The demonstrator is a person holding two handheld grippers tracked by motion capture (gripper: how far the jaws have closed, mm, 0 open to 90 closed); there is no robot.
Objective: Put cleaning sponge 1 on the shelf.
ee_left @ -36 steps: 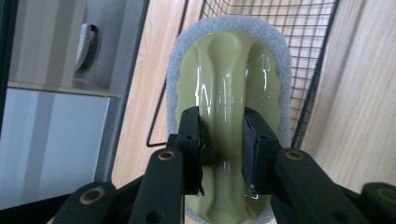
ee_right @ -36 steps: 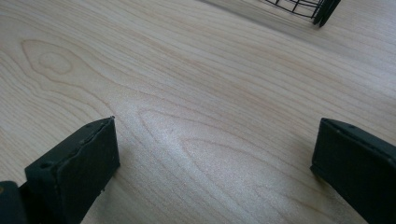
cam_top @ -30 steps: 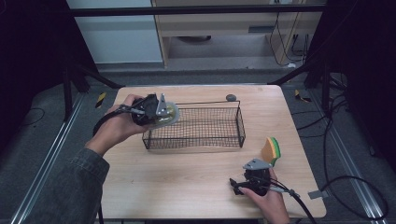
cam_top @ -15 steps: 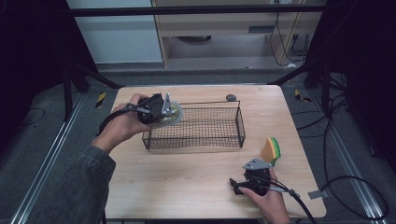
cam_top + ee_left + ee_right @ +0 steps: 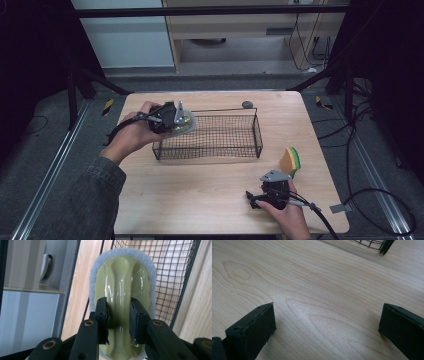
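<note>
Right tool (image 5: 257, 197) rests low at the near right part of the table (image 5: 200, 190), in the person's right hand (image 5: 290, 217), and its jaws stand spread wide with bare wood between them, as the right gripper view shows. Just beyond it, near the table's right edge, an orange, yellow and green sponge (image 5: 291, 161) stands on its edge, apart from the tool. Farther in, at the middle of the table, sits a black wire basket (image 5: 220, 140), long side toward the person. At the basket's left end the left tool (image 5: 186, 121) is held up in the left hand (image 5: 131, 137), at about the height of the basket's rim. Its jaws are pinched on the raised middle ridge of a pale green scrubber (image 5: 125, 282) with a grey-white foam border; in the left gripper view a pad presses on each side of that glossy ridge, and the basket's mesh lies behind the scrubber. Beyond the basket, near the table's far edge, lies a small dark round thing (image 5: 247, 104), too small to identify.
</note>
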